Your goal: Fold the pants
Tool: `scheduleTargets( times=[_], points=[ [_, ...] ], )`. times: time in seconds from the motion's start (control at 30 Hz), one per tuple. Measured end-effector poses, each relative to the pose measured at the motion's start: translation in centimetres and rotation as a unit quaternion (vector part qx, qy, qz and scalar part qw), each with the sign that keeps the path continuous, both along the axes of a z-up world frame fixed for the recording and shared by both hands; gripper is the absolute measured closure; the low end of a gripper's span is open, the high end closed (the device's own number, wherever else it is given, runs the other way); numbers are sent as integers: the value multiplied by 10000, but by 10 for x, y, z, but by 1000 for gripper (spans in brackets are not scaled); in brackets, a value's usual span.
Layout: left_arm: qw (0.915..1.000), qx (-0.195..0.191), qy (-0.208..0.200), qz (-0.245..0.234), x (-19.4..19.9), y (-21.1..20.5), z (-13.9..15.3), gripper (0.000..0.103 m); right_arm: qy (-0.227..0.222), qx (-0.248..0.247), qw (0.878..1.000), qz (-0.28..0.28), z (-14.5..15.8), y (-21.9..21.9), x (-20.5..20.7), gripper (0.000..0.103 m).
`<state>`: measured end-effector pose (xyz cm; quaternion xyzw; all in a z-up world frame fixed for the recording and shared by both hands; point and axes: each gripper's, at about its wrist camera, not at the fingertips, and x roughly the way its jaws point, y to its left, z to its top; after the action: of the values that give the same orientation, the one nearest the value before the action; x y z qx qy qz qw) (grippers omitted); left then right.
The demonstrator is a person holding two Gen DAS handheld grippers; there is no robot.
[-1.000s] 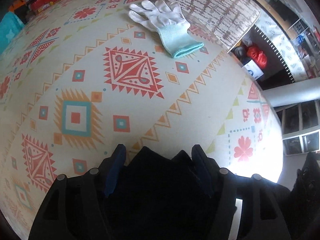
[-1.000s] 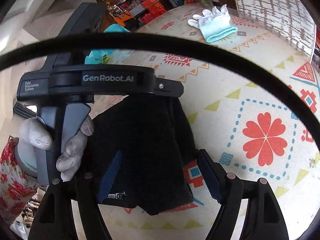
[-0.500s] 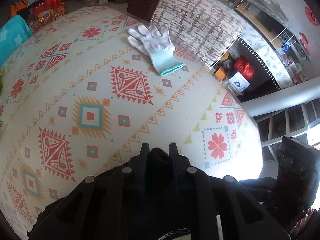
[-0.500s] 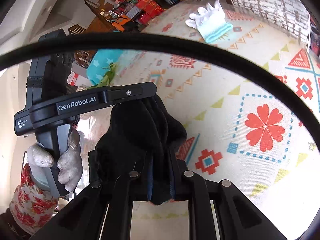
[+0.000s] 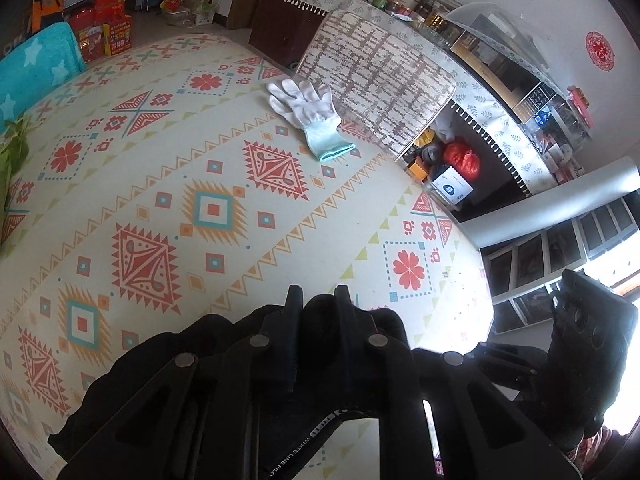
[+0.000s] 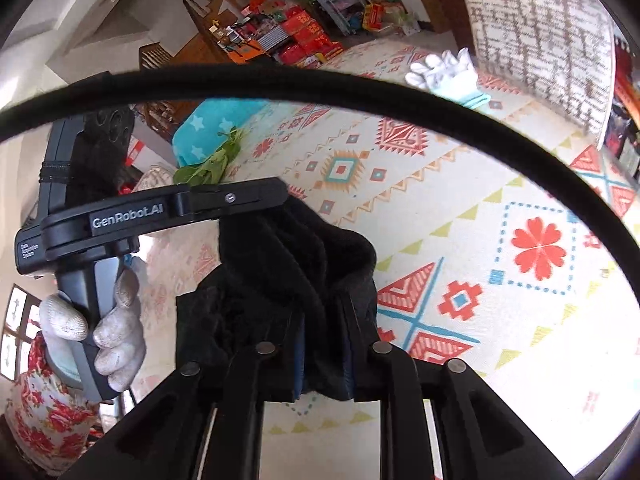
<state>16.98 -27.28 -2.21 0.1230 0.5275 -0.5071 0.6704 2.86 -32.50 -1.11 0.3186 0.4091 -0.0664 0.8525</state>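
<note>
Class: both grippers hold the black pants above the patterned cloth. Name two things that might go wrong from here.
1. The left gripper and right gripper each pinch a bunched wad of the pants, so the fold may come out crooked.
2. The loose white glove on the cloth could get caught under the pants.

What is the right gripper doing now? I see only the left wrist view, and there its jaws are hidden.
Observer: The right gripper is shut on the pants; black cloth fills the gap between its jaws.
Operator: Where is my left gripper, seen from there?
Observer: The left gripper pinches the top of that bunch of cloth, above and to the left of the right jaws.
</note>
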Motion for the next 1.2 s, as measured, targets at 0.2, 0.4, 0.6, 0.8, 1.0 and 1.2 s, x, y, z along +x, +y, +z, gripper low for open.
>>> scheduleTargets(
  times=[0.2,0.4,0.6,0.8,1.0,1.2],
  points=[
    [10000,33,-35,-57,-4,-2,-1,88,-315,-536,9971,-439,18,-16,-31,12],
    [10000,88,-46,-9,-3,-5,-3,88,-100,-259,9987,420,-5,-25,-2,12],
    [9998,169,-119,78,-1,-6,-4,88,-4,-94,9966,815,-26,-27,27,16],
    [9993,218,-215,203,2,0,-5,89,4,492,9939,990,-27,-28,34,78],
    [9985,226,-470,165,-7,8,2,89,-38,615,9950,787,-21,-22,25,83],
    [9964,273,-787,153,-12,21,10,88,-67,397,9964,746,-10,0,24,83]
  ],
)
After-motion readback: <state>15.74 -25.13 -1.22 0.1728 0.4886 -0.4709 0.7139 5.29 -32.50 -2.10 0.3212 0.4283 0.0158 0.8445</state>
